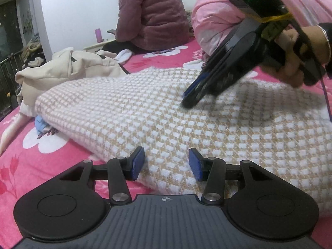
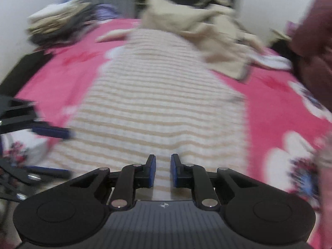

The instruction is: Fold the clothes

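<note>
Two wrist views over a bed covered by a pink floral bedspread [image 1: 62, 161]. The task's thing, a cream-and-tan checked knit garment [image 1: 166, 116], lies spread across the middle of the bed, its near edge just in front of both tools.

Left gripper [image 1: 166, 164]: we see its jaws standing apart above the near hem of the knit garment, nothing pressed between the blue pads [image 1: 138, 161].

Right gripper [image 2: 162, 171]: its jaws are nearly together with a narrow gap left, and the garment shows through the gap beneath them; we cannot tell whether any cloth is pinched. In the left wrist view the same tool slants down from the upper right, its tips at the garment's surface, carried by a hand [image 1: 294, 66].

A beige jacket [image 1: 66, 68] lies crumpled at the far end of the knit garment, partly on it. A seated person in a quilted mauve jacket [image 1: 149, 12] and a pink quilt [image 1: 217, 20] occupy the far side.

We find no legible writing or brand; the only mark is a small cross-in-circle emblem [image 1: 165, 199] on each tool body
</note>
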The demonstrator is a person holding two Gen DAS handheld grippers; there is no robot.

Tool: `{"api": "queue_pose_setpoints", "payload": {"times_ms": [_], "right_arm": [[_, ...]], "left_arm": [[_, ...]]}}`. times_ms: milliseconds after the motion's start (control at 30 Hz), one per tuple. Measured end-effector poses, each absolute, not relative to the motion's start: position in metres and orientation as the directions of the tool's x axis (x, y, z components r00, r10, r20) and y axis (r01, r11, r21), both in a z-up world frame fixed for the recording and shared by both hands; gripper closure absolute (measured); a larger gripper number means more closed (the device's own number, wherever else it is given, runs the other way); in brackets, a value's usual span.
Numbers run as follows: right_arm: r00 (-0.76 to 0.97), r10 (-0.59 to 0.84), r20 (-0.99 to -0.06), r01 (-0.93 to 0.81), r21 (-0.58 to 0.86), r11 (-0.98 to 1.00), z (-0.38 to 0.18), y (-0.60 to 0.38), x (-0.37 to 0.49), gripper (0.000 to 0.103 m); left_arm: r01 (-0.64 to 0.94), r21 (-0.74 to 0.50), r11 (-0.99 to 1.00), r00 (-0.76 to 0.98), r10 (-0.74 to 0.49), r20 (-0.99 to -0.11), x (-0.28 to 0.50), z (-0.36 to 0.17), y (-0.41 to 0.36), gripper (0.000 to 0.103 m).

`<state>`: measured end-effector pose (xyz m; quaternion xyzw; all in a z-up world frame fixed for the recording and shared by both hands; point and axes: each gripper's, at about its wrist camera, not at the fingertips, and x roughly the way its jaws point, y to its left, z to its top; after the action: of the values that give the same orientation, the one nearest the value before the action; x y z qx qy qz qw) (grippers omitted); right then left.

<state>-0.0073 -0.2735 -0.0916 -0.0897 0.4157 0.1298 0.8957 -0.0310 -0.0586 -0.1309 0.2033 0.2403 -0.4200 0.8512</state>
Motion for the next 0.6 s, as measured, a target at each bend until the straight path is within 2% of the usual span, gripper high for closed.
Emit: {"api": "queue_pose_setpoints", "payload": {"times_ms": [133,267,333,467,600], "right_arm": [[0.644,0.124,-0.755,-0.153,0.031,0.988,-0.088,-0.317,-0.005,0.088],[0.67,0.097,-0.736,-0.128,0.014,0.992,-0.078,-0.304,-0.012,0.083],[0.686,0.133,-0.715,-0.143,0.047,0.989,-0.068,-0.291,-0.017,0.082],[0.667,0.19,-0.721,-0.183,0.088,0.979,-0.072,-0.264,-0.017,0.078],[0.623,0.209,-0.753,-0.195,0.109,0.975,-0.091,-0.242,-0.012,0.071]], "left_arm": [[0.815,0.135,0.564,0.526,-0.62,-0.583,-0.03,-0.13,-0.057,0.056],[0.816,0.111,0.567,0.51,-0.617,-0.599,-0.027,-0.127,-0.056,0.056],[0.818,0.073,0.571,0.486,-0.619,-0.617,-0.021,-0.12,-0.054,0.056],[0.763,-0.099,0.638,0.453,-0.639,-0.622,0.006,-0.101,-0.031,0.05],[0.594,-0.318,0.739,0.448,-0.632,-0.632,0.055,-0.1,-0.003,0.047]]}}
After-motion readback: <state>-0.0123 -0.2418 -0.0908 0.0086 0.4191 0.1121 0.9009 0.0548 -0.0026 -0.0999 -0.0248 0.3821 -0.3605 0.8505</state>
